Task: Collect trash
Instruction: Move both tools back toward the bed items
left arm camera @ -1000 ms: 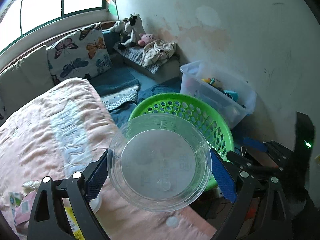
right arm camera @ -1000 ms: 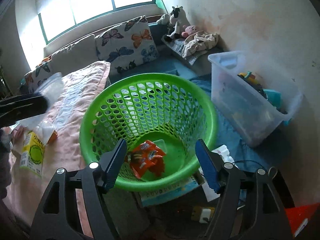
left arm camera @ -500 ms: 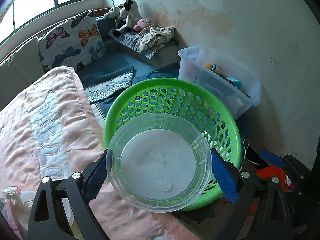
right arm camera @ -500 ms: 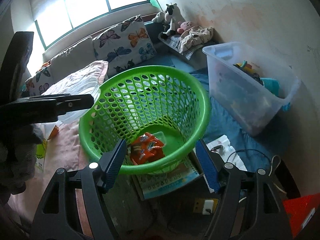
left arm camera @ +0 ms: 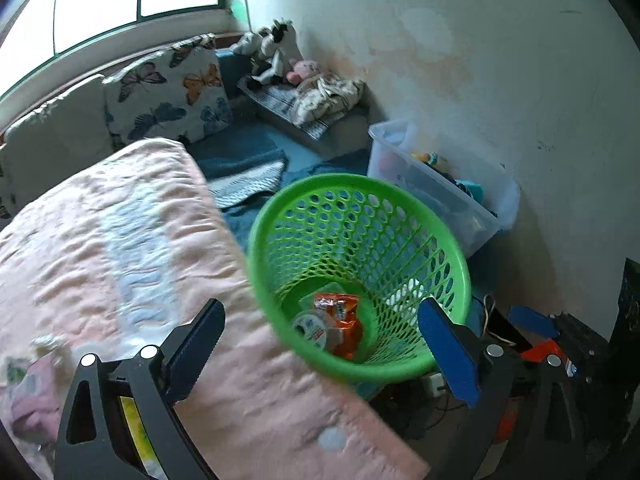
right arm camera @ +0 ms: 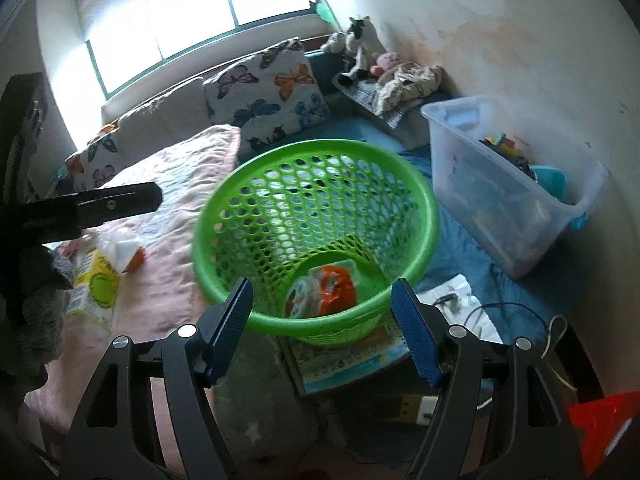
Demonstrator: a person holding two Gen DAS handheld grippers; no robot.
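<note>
A green perforated basket (left arm camera: 460, 264) stands on the floor beside the bed. Inside it lie an orange snack wrapper (left arm camera: 344, 316) and a clear round plastic container (left arm camera: 310, 326). My left gripper (left arm camera: 320, 312) hangs open above the basket's near rim, with nothing between its blue pads. In the right wrist view the basket (right arm camera: 424, 204) holds the wrapper (right arm camera: 338, 290) and the container (right arm camera: 302, 300). My right gripper (right arm camera: 322, 286) is open and empty just in front of it. One of the left gripper's fingers (right arm camera: 116, 202) reaches in from the left.
A pink quilted bed (left arm camera: 120, 240) carries a yellow-green carton (right arm camera: 94, 284) and small scraps (right arm camera: 128, 250). A clear storage bin (right arm camera: 512, 184) with toys stands against the wall. Under the basket lies a booklet (right arm camera: 352, 356), with cables (right arm camera: 520, 312) on the blue floor mat.
The left gripper has let go of the clear round container, which now lies in the basket beside the orange wrapper. The left view has swung back toward the bed. The right gripper stays open.
</note>
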